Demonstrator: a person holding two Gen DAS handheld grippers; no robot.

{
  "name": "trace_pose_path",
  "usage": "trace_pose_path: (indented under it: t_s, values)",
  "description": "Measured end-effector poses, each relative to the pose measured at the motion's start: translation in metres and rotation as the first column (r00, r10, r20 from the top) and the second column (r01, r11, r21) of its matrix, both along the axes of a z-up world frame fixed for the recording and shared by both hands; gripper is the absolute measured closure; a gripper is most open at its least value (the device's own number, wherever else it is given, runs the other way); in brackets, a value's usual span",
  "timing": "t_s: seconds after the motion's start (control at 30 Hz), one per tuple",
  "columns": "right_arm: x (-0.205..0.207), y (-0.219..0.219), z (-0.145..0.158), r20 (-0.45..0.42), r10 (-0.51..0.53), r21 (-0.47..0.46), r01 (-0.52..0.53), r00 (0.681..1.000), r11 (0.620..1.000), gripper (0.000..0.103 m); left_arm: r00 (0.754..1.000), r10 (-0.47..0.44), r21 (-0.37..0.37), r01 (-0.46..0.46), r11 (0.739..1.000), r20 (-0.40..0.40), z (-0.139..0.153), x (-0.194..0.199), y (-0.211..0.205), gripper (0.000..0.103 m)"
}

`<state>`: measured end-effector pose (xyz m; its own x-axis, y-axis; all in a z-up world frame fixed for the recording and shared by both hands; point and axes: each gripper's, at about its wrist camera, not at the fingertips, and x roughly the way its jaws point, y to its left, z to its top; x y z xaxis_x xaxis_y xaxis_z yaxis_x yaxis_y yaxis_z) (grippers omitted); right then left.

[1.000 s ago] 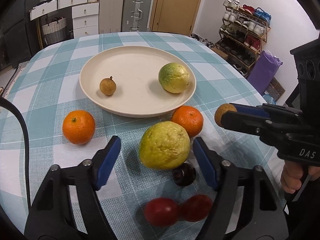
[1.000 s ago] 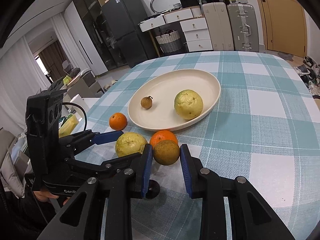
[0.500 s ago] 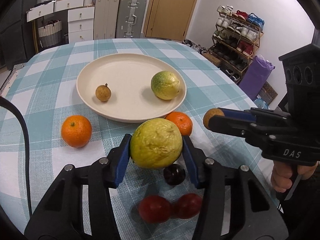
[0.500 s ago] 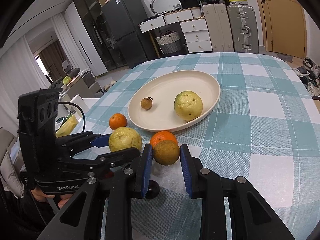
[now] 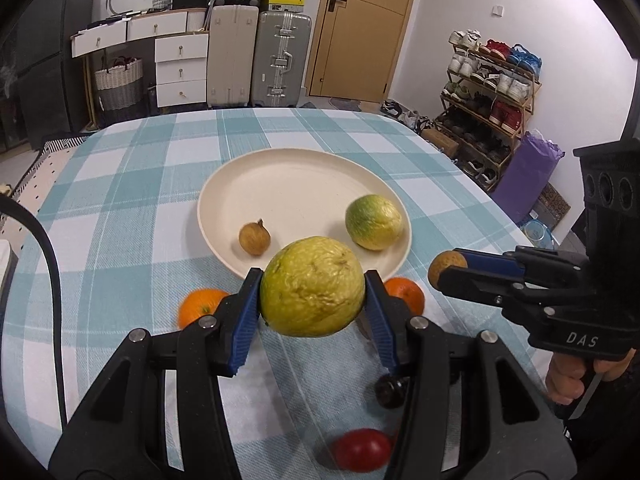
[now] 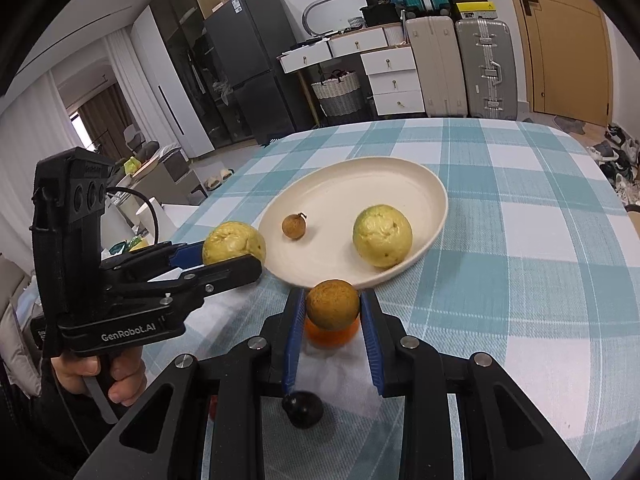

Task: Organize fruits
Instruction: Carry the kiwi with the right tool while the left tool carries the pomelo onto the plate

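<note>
Now both hands tilt downward over the counter (image 5: pixel 132 184). Clear of the cloth, the left gripper (image 5: pixel 313 300), jaws just drawn in, clamps a large guava (image 5: pixel 312 286); the right gripper (image 6: pixel 332 312) pinches a small brown fruit (image 6: pixel 332 305) before the plate (image 5: pixel 296 172). An orange (image 6: pixel 331 334) hides beneath it.

Looking like a lived-in home, dining corner near the entry. Sitting around a table under a teal-and-white checked tablecloth (image 5: pixel 120 184): tan wooden door (image 5: pixel 360 28), open wooden shoe rack full of sneakers (image 5: pixel 488 92), silver and beige hard-shell suitcases (image 5: pixel 260 60), white drawer unit (image 5: pixel 180 64), woven laundry basket (image 5: pixel 119 82), dark grey fridge (image 6: pixel 248 60), curtained window (image 6: pixel 36 120).
</note>
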<state>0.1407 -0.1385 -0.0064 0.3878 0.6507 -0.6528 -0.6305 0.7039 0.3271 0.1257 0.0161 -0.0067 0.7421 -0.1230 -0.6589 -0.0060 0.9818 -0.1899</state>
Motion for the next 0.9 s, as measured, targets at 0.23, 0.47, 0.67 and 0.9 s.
trace_pose_path:
  t_s: [0.23, 0.47, 0.67, 0.9]
  values:
    - [0.017, 0.016, 0.001, -0.002, 0.016, -0.01, -0.016, 1.0, 1.0, 0.074, 1.0, 0.01, 0.008, -0.01, 1.0, -0.002, -0.004, 0.018, 0.012, 0.056]
    - [0.03, 0.025, -0.007, -0.027, 0.023, -0.024, -0.023, 0.999, 0.999, 0.074, 1.0, 0.007, 0.005, -0.007, 1.0, -0.014, -0.011, 0.033, 0.015, 0.056]
    - [0.038, 0.034, -0.01, -0.035, 0.042, -0.033, -0.043, 0.999, 0.999, 0.074, 1.0, -0.003, 0.011, 0.003, 1.0, -0.022, -0.017, 0.041, 0.012, 0.056]
    - [0.046, 0.041, -0.02, -0.046, 0.055, -0.06, -0.057, 0.997, 0.997, 0.074, 0.999, -0.007, 0.0, 0.007, 1.0, -0.039, -0.024, 0.049, 0.013, 0.056]
